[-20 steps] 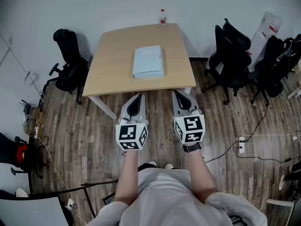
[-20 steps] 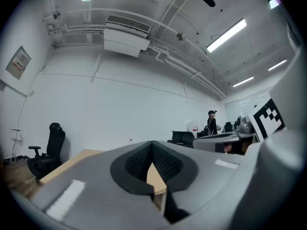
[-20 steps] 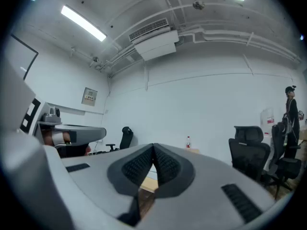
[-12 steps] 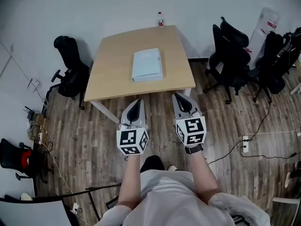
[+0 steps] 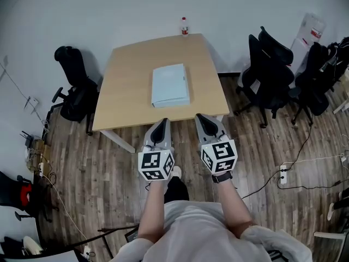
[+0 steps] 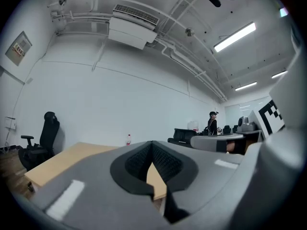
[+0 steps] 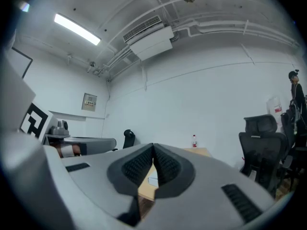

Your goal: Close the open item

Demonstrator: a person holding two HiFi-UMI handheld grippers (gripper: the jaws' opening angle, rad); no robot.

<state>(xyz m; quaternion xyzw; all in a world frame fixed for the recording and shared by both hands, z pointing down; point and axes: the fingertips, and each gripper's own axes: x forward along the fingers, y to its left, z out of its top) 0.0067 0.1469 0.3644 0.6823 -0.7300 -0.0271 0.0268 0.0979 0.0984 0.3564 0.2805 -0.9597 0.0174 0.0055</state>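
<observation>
Approach step — our left gripper (image 5: 161, 125) and right gripper (image 5: 206, 122), both pinched empty, hang short of the light wooden table (image 5: 125, 81); next we reach its pale-blue flat case (image 5: 170, 85).

Pale item (image 5: 170, 85) on table (image 5: 131, 83), left gripper (image 5: 160, 123), right gripper (image 5: 203, 118)

No legible text being shown: print on wall notice (image 7: 89, 101) too small, bottle label (image 5: 184, 26) blurred, dispenser sticker (image 5: 315, 33) unreadable.

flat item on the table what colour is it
Pale blue-grey. The flat item shows best in the head view, lying on the light wooden table.
</observation>
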